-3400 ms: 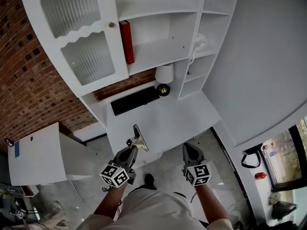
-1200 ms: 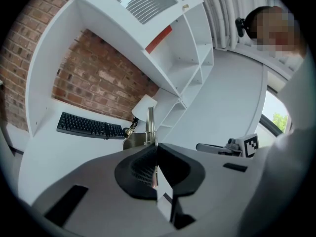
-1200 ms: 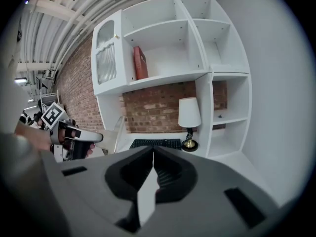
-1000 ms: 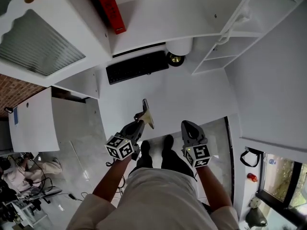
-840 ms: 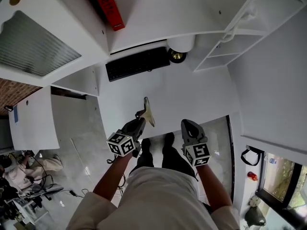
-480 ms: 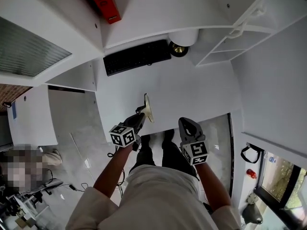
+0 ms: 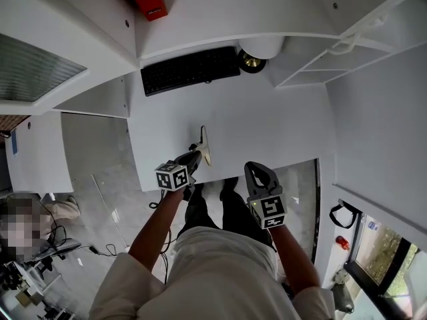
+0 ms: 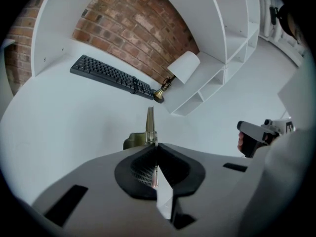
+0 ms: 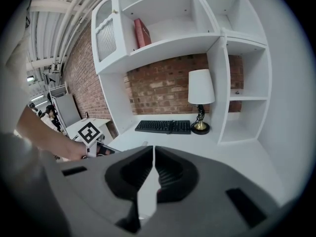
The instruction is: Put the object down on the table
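- The left gripper (image 7: 195, 154) has its jaws pressed together on a thin flat object (image 7: 205, 145), pinching its lower end.
- In the left gripper view, the object (image 8: 149, 126) rises edge-on from the jaw tips, with an olive part just to its left.
- The object is over the white table (image 7: 273, 129), close to its front edge. No view shows whether it touches the top.
- The right gripper (image 7: 253, 169) has its jaws together with nothing between them. It is near the table's front edge, beside the left gripper and apart from it.
- A black keyboard (image 7: 190, 70) lies at the back of the table, well apart from the object.
- A white-shaded lamp (image 9: 201, 89) on a brass base stands just right of the keyboard.
- A red book (image 9: 142, 32) stands on a shelf above the table.
- Both grippers point downward toward the tabletop.
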